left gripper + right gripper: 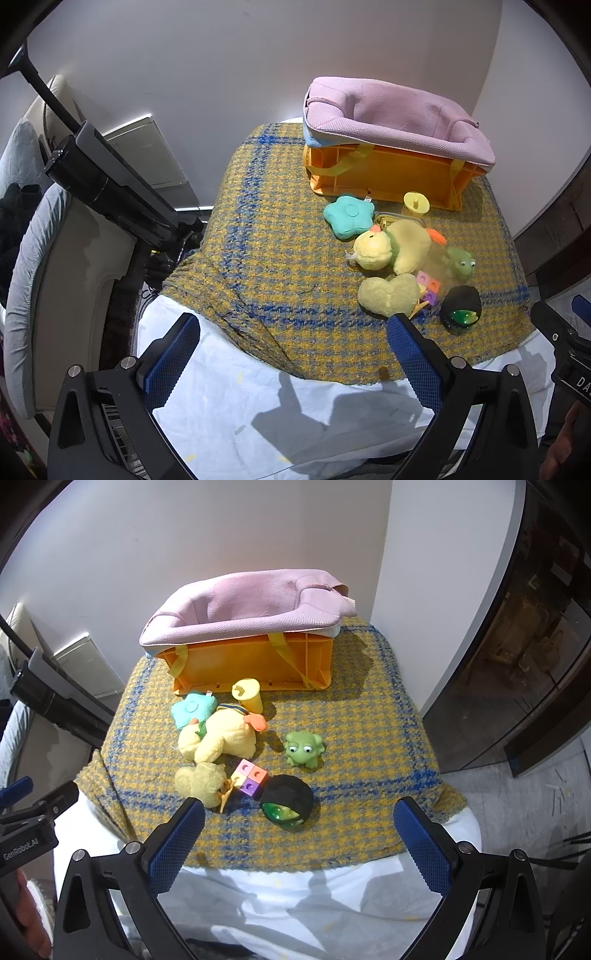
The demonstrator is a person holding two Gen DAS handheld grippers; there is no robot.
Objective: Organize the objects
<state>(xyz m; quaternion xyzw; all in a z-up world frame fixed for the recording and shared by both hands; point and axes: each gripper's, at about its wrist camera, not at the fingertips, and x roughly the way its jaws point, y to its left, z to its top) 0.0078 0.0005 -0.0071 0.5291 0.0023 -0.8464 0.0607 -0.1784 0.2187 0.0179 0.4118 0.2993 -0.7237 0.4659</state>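
An orange crate with a pink fabric liner stands at the back of the plaid-covered table. In front of it lie a teal flower cushion, a yellow cup, a yellow plush duck, a yellow plush heart, a green frog, coloured blocks and a black-and-green ball. My left gripper and right gripper are open and empty, near the table's front edge.
The plaid blanket lies over a white sheet. A black stand and a sofa are at the left. A dark cabinet is at the right. A white wall is behind the crate.
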